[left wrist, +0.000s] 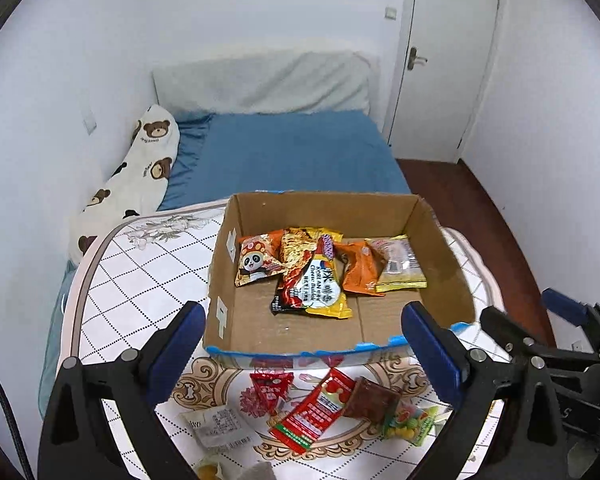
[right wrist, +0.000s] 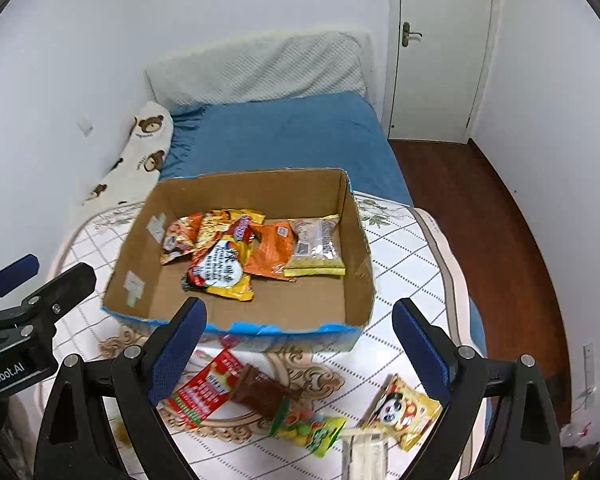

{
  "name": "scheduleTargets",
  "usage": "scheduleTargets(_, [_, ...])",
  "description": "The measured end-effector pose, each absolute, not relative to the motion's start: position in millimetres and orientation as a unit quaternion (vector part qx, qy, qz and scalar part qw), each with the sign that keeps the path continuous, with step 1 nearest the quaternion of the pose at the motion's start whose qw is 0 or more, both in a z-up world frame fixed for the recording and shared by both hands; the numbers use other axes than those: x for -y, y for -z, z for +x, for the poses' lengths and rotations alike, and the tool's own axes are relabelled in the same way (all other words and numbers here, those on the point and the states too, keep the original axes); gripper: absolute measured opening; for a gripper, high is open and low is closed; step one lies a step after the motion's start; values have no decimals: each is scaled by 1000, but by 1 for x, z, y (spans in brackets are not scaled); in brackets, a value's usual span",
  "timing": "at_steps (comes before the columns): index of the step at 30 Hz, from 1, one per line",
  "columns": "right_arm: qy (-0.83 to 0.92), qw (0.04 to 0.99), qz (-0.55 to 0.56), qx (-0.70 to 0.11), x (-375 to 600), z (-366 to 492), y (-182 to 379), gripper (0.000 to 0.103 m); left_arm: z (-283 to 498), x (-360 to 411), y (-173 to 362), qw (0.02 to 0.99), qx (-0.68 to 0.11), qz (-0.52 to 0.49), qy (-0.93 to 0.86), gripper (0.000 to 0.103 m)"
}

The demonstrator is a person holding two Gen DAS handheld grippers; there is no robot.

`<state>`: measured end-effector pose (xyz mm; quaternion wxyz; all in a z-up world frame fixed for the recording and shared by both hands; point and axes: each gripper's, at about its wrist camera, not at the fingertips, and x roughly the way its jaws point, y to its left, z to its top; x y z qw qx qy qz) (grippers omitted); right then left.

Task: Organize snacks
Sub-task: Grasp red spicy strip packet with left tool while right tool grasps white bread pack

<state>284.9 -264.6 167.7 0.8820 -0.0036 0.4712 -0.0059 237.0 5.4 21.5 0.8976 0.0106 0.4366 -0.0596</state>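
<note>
An open cardboard box (left wrist: 256, 328) with a blue taped front rim stands on the table; in the right wrist view its front wall (right wrist: 284, 312) is nearest me. Several snack packets lie inside, among them a yellow noodle pack (left wrist: 316, 284) and an orange packet (right wrist: 272, 252). Loose snacks lie in front of the box: a red packet (left wrist: 316, 412), a brown bar (right wrist: 264, 394), a green candy bag (right wrist: 308, 428) and a yellow panda packet (right wrist: 400, 408). My left gripper (left wrist: 304, 336) and right gripper (right wrist: 300, 332) are both open and empty, above the loose snacks.
The table has a white diamond-patterned cloth (left wrist: 140, 280). Behind it are a bed with a blue sheet (left wrist: 292, 152), a bear-print pillow (left wrist: 140, 176) and a white door (left wrist: 440, 60). A red wooden floor (right wrist: 480, 220) lies to the right.
</note>
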Motion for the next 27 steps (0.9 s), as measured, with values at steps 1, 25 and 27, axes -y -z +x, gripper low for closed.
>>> scheduleTargets(1, [2, 881, 4, -473, 265, 278, -170, 96, 232, -6, -24, 899, -435, 10, 60, 101])
scheduleTargets(25, [90, 711, 77, -693, 368, 172, 57, 83, 195, 27, 188, 772, -601, 195, 68, 100])
scheduleTargets(27, [89, 709, 70, -696, 368, 171, 65, 82, 204, 40, 201, 760, -606, 220, 82, 100])
